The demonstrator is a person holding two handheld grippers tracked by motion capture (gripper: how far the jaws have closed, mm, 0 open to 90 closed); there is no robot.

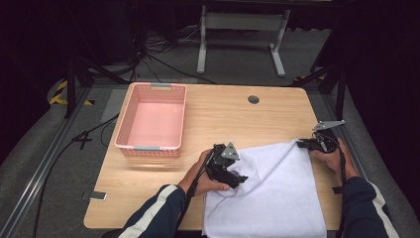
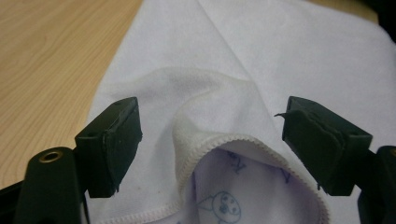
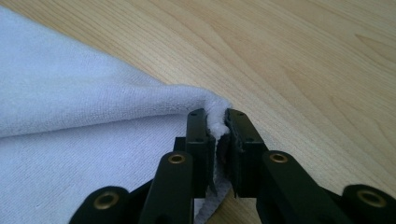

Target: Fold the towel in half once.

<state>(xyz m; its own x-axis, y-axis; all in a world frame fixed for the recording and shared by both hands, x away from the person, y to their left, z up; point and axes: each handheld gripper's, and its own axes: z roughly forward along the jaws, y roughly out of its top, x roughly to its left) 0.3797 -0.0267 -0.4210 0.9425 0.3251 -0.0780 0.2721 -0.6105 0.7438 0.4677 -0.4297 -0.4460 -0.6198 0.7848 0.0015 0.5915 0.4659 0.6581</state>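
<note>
We see the white towel (image 1: 277, 193) lying on the near right part of the table (image 1: 223, 114). The right gripper (image 3: 217, 122) pinches its far right corner — the left gripper (image 2: 210, 140) stands spread over a folded hem, pads clear of the cloth.

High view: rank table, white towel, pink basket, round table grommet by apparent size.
1. table, largest.
2. white towel, though part of it runs off the bottom edge.
3. pink basket; it sits farther from the camera, so its true gap to the towel is unsure.
4. round grommet, smallest.
</note>
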